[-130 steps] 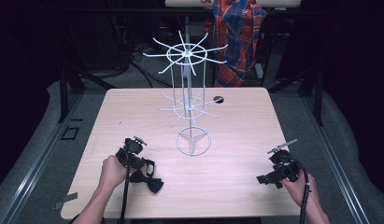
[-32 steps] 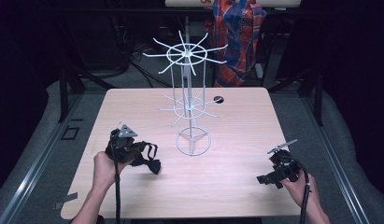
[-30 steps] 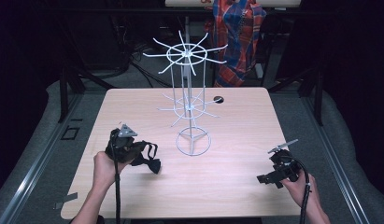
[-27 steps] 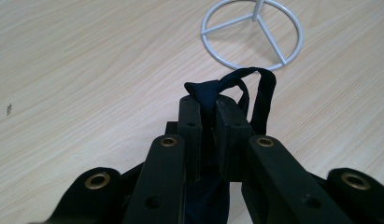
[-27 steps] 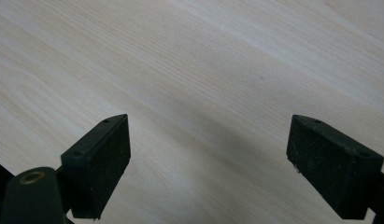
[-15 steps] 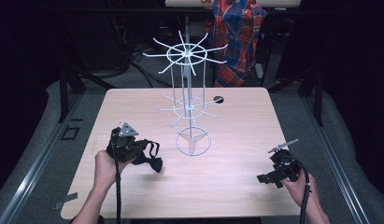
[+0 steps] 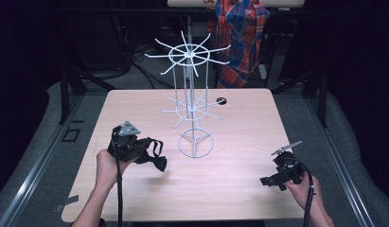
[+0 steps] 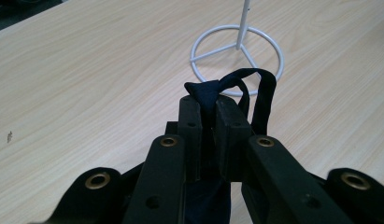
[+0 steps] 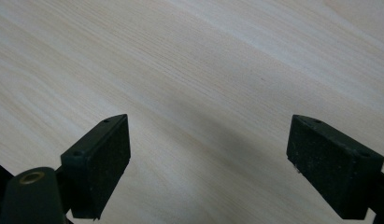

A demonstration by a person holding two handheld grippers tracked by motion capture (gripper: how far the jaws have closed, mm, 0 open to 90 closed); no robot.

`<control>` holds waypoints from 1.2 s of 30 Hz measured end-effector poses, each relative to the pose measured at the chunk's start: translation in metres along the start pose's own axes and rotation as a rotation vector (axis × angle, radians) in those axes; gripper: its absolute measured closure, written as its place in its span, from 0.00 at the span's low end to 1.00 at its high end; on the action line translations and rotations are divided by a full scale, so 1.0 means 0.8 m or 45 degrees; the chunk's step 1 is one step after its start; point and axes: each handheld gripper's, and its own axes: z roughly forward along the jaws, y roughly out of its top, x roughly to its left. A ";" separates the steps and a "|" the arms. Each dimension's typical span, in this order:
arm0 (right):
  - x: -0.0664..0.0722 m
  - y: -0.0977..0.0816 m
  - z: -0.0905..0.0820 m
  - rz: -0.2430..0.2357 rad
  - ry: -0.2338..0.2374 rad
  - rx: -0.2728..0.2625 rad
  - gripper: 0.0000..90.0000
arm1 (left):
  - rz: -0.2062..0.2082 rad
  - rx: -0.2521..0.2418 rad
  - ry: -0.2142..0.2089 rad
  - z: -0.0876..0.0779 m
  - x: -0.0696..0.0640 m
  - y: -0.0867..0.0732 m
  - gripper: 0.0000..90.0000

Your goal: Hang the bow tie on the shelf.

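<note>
The left gripper [image 8: 206, 116] clamps a dark bow tie [image 7: 152, 156] left of the wire rack [image 7: 190, 101]; the right gripper [image 9: 210, 158] rests open. Lift the strap loop squarely over a hook, avoiding snags.

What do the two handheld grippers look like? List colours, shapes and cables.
Both are black. The left gripper carries a grey three-cornered plate on top, and a black cable trails from it. The right gripper has blocky rectangular black jaws, a thin grey fin and its own black cable. No sleeves are visible.
</note>
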 end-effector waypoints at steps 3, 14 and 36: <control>-0.001 0.000 0.000 -0.008 -0.016 -0.004 0.15 | 0.006 -0.005 0.001 -0.002 -0.001 0.002 0.91; 0.000 0.000 -0.001 -0.017 -0.004 -0.014 0.14 | 0.031 -0.024 -0.012 -0.005 -0.008 0.012 0.91; 0.045 0.015 -0.003 -0.342 -0.491 0.002 0.18 | 0.059 -0.067 -0.021 -0.013 -0.013 0.026 0.91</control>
